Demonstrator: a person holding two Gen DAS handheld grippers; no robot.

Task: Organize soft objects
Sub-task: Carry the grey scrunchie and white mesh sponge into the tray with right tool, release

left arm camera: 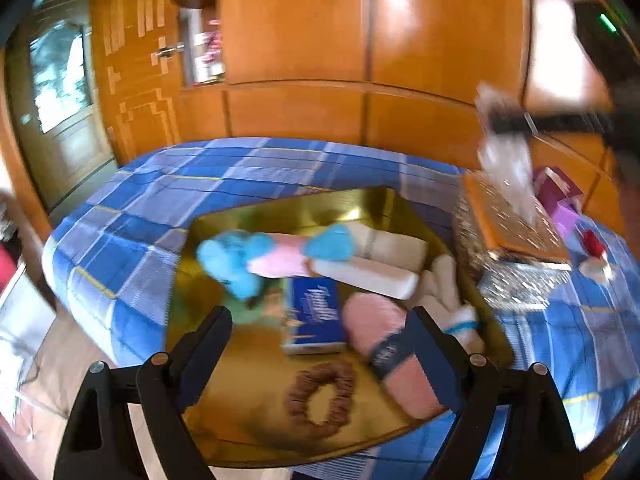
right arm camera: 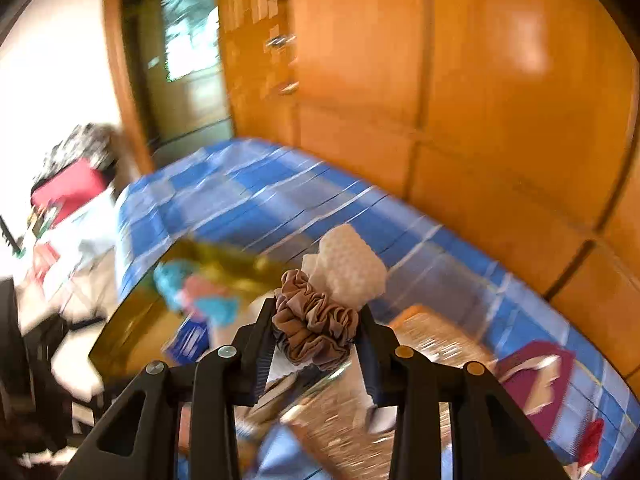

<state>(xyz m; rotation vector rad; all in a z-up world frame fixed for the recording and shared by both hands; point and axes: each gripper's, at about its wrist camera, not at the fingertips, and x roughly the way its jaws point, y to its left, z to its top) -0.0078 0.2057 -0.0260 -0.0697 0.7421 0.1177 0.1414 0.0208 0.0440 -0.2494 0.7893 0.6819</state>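
Note:
A gold tray (left arm camera: 240, 412) lies on the blue plaid bed. On it are a blue and pink fluffy sock (left arm camera: 260, 258), white rolled cloths (left arm camera: 380, 264), a blue tissue pack (left arm camera: 314, 320), a pink slipper (left arm camera: 384, 344), a brown scrunchie (left arm camera: 320, 398) and a white sock (left arm camera: 448, 292). My left gripper (left arm camera: 320, 332) hangs open above the tray's near part, with nothing held. My right gripper (right arm camera: 316, 320) is shut on another brown scrunchie (right arm camera: 316, 328) and a white waffle cloth (right arm camera: 348, 264). The left wrist view shows the right gripper (left arm camera: 504, 124), blurred, high at the right, above a glittery box (left arm camera: 516, 248).
The glittery box (right arm camera: 432, 344) with an orange lid stands right of the tray. A magenta box (left arm camera: 556, 188) and a small red thing (left arm camera: 594, 242) lie beyond it. Wooden wardrobes (left arm camera: 360, 40) run behind the bed. Left of the bed are the floor and clutter (right arm camera: 68, 192).

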